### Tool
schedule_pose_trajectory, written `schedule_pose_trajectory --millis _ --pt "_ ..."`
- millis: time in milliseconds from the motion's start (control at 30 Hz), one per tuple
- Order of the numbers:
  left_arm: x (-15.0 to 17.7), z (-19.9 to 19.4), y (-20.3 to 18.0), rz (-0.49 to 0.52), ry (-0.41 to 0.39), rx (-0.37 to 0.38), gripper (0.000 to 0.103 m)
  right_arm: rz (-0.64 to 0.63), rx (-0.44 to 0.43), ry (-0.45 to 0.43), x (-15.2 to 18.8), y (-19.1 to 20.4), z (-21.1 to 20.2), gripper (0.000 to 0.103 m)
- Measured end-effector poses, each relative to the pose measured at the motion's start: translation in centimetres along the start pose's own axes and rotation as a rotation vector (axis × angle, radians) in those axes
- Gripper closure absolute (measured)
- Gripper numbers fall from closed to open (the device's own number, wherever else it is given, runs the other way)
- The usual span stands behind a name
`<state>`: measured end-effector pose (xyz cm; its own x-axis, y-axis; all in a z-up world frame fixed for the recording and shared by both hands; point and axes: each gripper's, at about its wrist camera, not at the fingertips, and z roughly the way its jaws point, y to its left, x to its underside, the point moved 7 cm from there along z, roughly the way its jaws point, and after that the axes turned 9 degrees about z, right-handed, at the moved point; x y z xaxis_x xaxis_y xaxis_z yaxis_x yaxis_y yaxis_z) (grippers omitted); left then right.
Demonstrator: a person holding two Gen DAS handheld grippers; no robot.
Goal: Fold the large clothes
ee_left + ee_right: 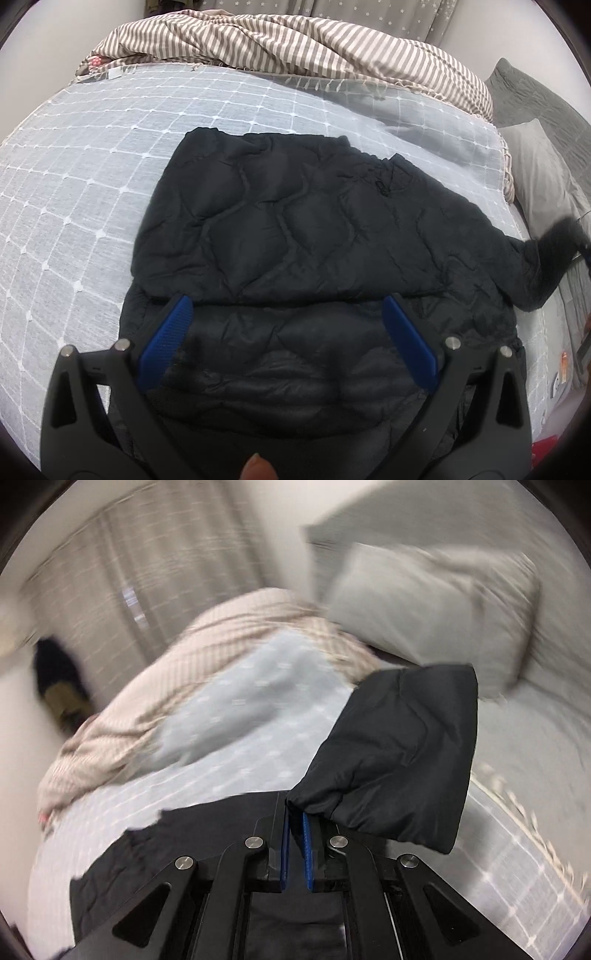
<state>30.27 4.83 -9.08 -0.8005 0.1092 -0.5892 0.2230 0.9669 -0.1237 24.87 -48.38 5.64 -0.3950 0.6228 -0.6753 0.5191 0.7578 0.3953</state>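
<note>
A black quilted jacket [295, 229] lies spread on the light blue checked bedspread [92, 177], its lower part folded up over the body. My left gripper [288, 306] hovers over the near fold, blue pads wide apart, open, with nothing pinched. At the right edge the jacket's sleeve [554, 254] is lifted off the bed. In the blurred right wrist view my right gripper [295, 808] is shut on the sleeve cuff [399, 749], which stands up above the bed; the jacket body [166, 842] lies below.
A brown-and-white striped blanket [295, 48] is bunched along the far side of the bed. Grey pillows [535, 173] lie at the right, one pillow [436, 609] just beyond the raised cuff. Curtains [147, 561] hang behind. Small items [565, 365] sit off the bed's right edge.
</note>
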Motion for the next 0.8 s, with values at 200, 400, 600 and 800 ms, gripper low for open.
schedule_pose_trajectory --millis 200,400,600,800 --pt "-0.2 -0.5 1.0 -0.037 -0.015 0.019 0.001 -0.208 -0.15 0.042 4.2 12.3 -1.3 0.097" --pt "-0.1 -0.8 1.9 -0.072 -0.019 0.029 0.001 -0.338 -0.278 0.182 12.0 21.1 0.1 0.096" --pt "-0.2 -0.8 2.5 -0.087 -0.026 0.043 0.001 -0.427 -0.319 0.443 21.2 23.4 5.0 0.087" --pt "-0.7 -0.9 2.0 -0.078 -0.065 0.089 0.001 -0.336 -0.38 0.577 22.5 20.8 5.9 0.064"
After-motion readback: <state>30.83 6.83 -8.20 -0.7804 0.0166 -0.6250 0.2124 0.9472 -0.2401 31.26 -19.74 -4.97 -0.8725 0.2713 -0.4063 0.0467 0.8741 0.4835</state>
